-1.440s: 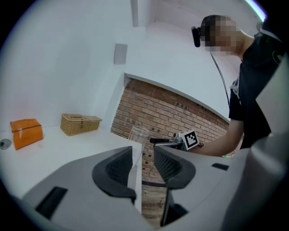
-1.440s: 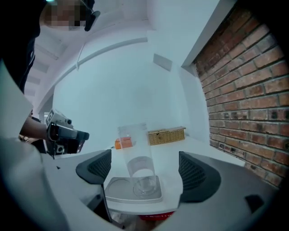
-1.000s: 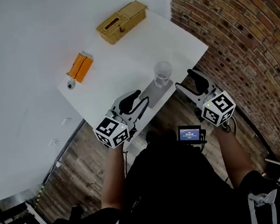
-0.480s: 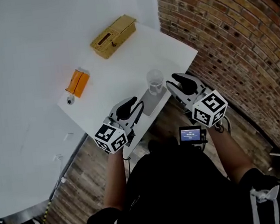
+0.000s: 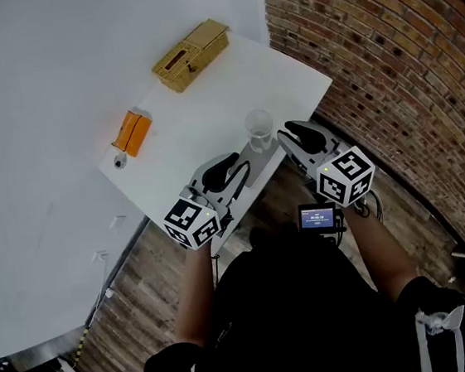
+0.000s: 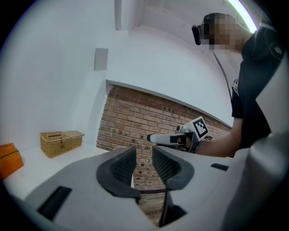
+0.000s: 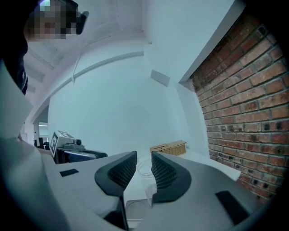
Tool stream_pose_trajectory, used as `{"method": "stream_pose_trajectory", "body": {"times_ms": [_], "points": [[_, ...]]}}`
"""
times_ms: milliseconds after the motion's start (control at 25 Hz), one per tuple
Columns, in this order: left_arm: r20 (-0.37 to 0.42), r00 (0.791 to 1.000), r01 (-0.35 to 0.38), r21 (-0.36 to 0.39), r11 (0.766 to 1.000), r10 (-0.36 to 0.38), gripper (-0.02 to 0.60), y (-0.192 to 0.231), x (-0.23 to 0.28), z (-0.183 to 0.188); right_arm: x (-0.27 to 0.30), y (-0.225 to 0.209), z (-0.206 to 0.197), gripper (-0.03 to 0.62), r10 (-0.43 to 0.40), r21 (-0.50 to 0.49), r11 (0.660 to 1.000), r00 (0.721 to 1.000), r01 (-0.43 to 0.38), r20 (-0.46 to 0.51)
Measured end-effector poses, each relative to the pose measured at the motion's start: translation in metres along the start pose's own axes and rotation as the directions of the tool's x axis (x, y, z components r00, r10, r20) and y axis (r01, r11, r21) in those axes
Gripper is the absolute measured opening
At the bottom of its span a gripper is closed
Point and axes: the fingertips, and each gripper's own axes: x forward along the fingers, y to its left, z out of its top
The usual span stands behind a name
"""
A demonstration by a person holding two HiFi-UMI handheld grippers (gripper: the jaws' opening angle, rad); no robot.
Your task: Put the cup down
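A clear plastic cup [image 5: 259, 126] stands upright on the white table [image 5: 205, 92], close to its near edge. My right gripper [image 5: 286, 133] is just right of the cup, its tips a short way off. Its jaws have come together, shut, and hold nothing. In the right gripper view the cup [image 7: 145, 168] shows through the narrow slit beyond the right gripper [image 7: 143, 158]. My left gripper [image 5: 234, 166] hovers over the table's near edge left of the cup, shut and empty. In the left gripper view its pads [image 6: 122, 164] frame only brick wall.
A wicker basket [image 5: 189, 44] sits at the table's far end and an orange box [image 5: 132, 131] near its left edge. A brick wall [image 5: 384, 55] runs close along the right. Wooden floor [image 5: 145, 299] lies below the near edge.
The right gripper's jaws, wide open a second ago, have closed with nothing in them. That gripper has moved in closer to the cup. The cup stays on the table.
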Motion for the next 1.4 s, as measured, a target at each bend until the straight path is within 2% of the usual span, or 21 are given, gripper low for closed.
{"method": "stream_pose_trajectory", "body": {"times_ms": [280,1400], "points": [[-0.005,1.0,-0.015,-0.016,1.0,0.015,0.118,0.002,-0.003,-0.004,0.003,-0.009,-0.007,0.107,-0.026,0.017,1.0,1.0,0.026,-0.016],[-0.015,1.0,-0.015,-0.029,0.999,0.015,0.118,-0.006,-0.002,-0.012,0.001,-0.011,-0.017,0.095,-0.049,-0.029,0.998,0.997,0.047,-0.061]]}}
